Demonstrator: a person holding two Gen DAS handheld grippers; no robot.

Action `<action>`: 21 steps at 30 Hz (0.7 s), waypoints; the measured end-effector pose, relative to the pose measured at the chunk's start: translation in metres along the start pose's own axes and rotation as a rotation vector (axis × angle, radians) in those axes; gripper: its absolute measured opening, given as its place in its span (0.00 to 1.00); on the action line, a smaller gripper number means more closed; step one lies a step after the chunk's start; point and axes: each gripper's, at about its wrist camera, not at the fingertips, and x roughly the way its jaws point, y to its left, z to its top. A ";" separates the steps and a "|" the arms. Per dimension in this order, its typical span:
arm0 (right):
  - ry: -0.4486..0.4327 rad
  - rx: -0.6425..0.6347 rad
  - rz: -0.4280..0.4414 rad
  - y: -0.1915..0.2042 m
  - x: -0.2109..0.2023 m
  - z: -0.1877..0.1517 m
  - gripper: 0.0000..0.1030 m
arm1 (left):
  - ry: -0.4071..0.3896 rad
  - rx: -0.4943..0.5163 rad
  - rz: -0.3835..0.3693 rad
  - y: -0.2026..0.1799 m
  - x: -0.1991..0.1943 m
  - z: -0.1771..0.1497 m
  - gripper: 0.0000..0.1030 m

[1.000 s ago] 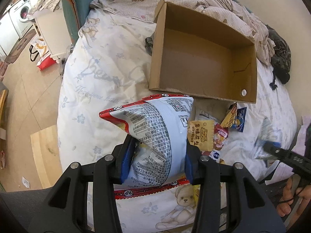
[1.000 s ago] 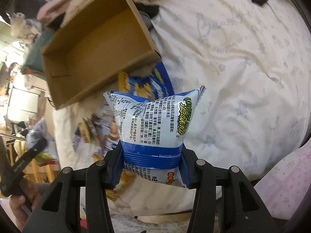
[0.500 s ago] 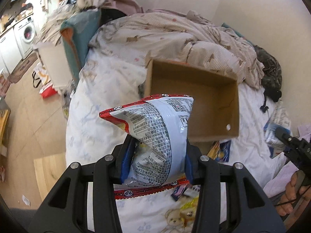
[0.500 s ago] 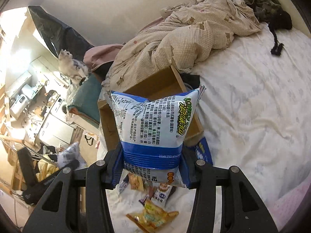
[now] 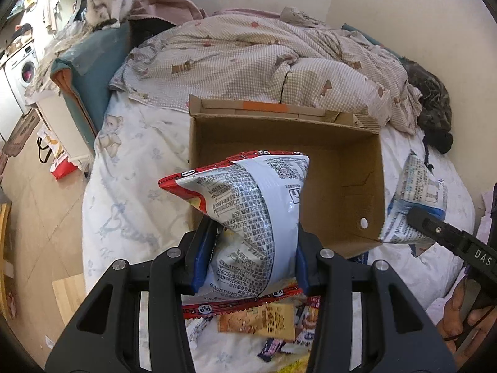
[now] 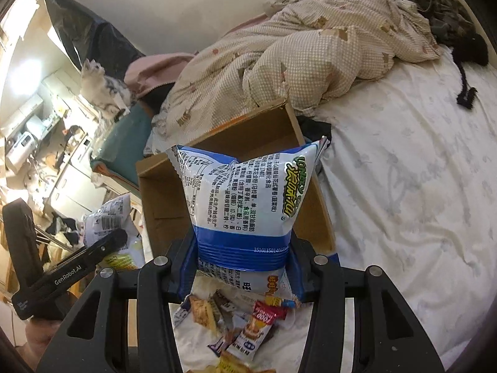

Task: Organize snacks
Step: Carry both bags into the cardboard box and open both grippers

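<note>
My left gripper (image 5: 250,259) is shut on a red-edged white snack bag (image 5: 248,217), held up in front of an open cardboard box (image 5: 338,168) that lies on the bed. My right gripper (image 6: 245,265) is shut on a blue-and-white snack bag (image 6: 245,199), also raised before the same box (image 6: 161,205). In the left wrist view the blue bag (image 5: 416,199) hangs just right of the box. In the right wrist view the red-edged bag (image 6: 108,220) shows at the far left. The box looks empty inside.
Several small snack packets (image 5: 264,320) lie on the white sheet (image 5: 133,192) below the grippers, also seen as loose packets (image 6: 245,326) in the right wrist view. A crumpled checked quilt (image 5: 264,62) lies behind the box. The floor drops off left of the bed.
Both grippers rose and tilted up with their bags, and the box now sits lower and nearer in both views. The loose packets have slid toward the bottom edge.
</note>
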 end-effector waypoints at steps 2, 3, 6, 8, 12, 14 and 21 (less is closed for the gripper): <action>0.018 -0.012 -0.016 0.001 0.013 0.004 0.49 | -0.011 0.012 0.010 -0.001 0.009 -0.002 0.39; 0.031 -0.022 -0.025 0.001 0.021 0.005 0.49 | -0.016 0.024 0.015 -0.002 0.013 -0.003 0.39; 0.060 -0.050 -0.041 0.003 0.038 0.007 0.49 | -0.011 0.043 0.027 -0.003 0.025 -0.007 0.39; 0.081 -0.074 -0.050 0.005 0.048 0.006 0.49 | 0.002 0.028 0.023 -0.001 0.032 -0.007 0.39; 0.119 -0.066 -0.055 0.004 0.063 0.004 0.49 | 0.003 0.005 0.040 0.000 0.043 -0.006 0.39; 0.129 -0.070 -0.060 0.005 0.068 0.005 0.49 | 0.013 0.011 0.038 -0.003 0.049 -0.006 0.39; 0.170 -0.062 -0.057 0.004 0.079 -0.001 0.50 | 0.006 0.055 0.055 -0.012 0.050 -0.007 0.40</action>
